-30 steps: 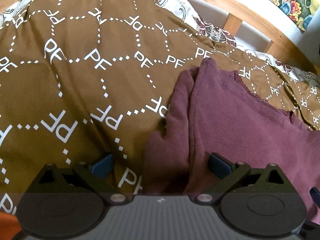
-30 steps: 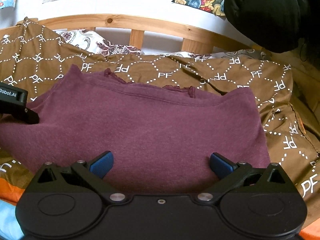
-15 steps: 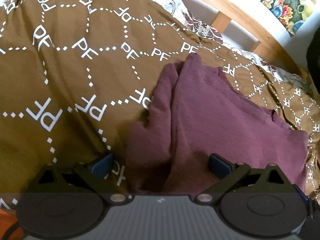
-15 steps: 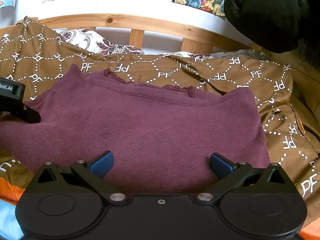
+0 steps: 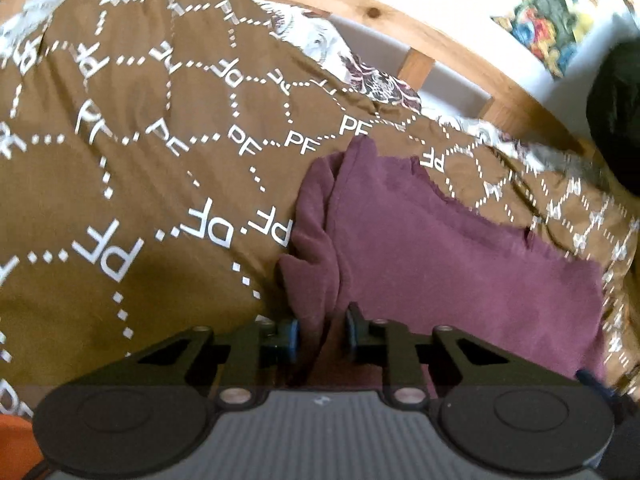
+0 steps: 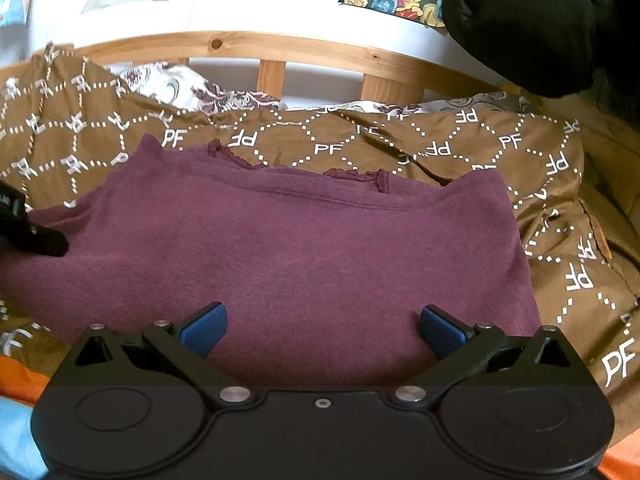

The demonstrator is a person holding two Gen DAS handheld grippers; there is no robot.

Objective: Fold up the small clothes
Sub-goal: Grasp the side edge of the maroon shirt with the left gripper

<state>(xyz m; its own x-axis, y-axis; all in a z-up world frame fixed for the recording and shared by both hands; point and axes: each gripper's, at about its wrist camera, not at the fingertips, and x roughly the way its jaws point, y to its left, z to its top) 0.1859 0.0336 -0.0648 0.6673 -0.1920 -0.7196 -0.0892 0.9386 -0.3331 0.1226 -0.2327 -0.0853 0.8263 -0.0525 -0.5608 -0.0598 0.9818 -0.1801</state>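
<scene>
Left gripper was pinched down narrow on the bunched left edge of the maroon top, with a ridge of cloth squeezed between its blue pads. So it had a proper bite, fabric filling the small gap that was left. Right gripper was a different story: spread wide, holding nothing, blue pads sitting low over the near hem. Whether they actually touched the cloth couldn't be told from that view.

The top lay spread flat on the brown PF-print bedspread, roughly mid-bed, neckline with its little lace trim pointing toward the wooden headboard. Its left side was rumpled into a lengthwise roll where the left gripper had it; the right side ran out smooth toward the right edge of the bed.

Handling-wise it looked like a soft, light knit, totally floppy, probably a bit stretchy. Nothing fragile except maybe that lace. It would likely sag and drag along the bedspread if lifted from one point only, so a second hold was probably needed. Best bet for the open gripper seemed to be the near right corner of the hem, or the right side seam, taking both layers at once so the fold came over even.
</scene>
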